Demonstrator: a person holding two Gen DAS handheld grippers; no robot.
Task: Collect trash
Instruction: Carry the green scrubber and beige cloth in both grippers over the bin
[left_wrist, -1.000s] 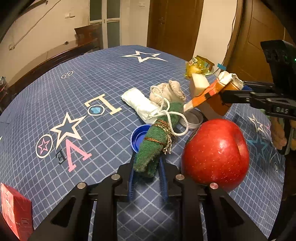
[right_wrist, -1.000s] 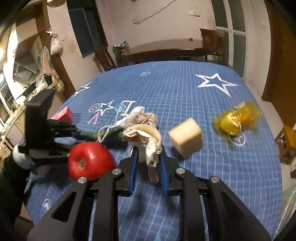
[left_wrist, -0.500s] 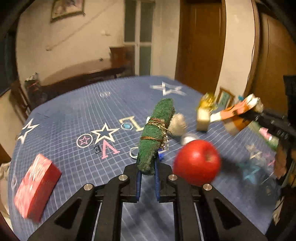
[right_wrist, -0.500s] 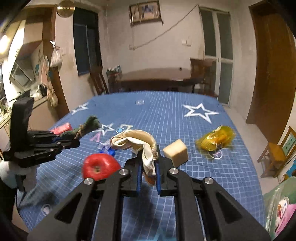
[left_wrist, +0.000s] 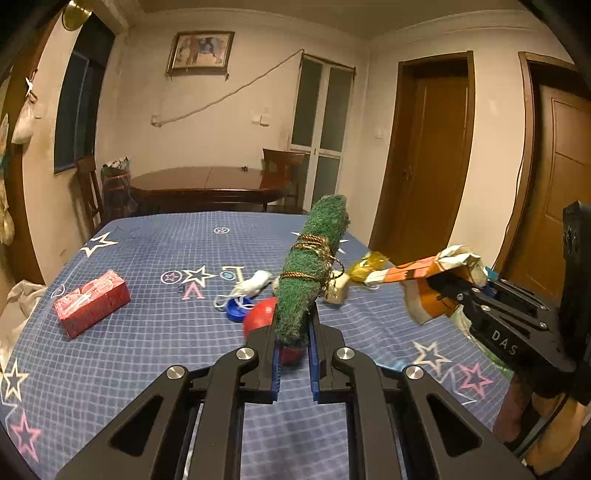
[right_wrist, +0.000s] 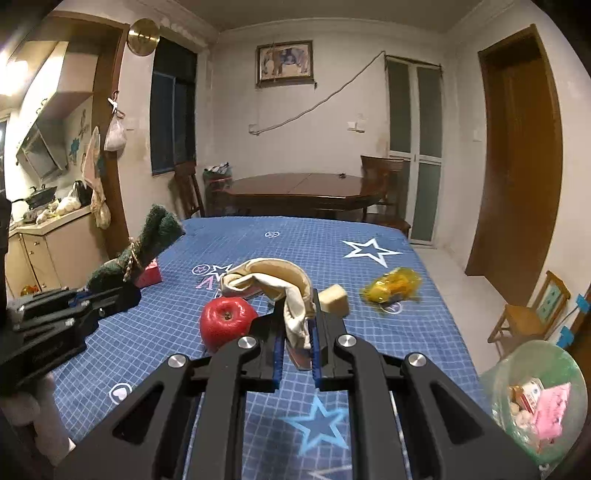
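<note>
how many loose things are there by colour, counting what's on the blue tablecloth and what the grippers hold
red: 2, round apple and flat carton
green: 1, rolled fuzzy cloth tied with cord, in the left gripper
yellow: 1, crinkly wrapper
beige: 1, sponge block
orange and cream: 1, paper cup, in the right gripper
white: 1, face mask
blue: 1, plastic cap
total: 8

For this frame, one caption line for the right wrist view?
Right gripper lifts crumpled wrapper above starred blue tablecloth, apple beside.
</note>
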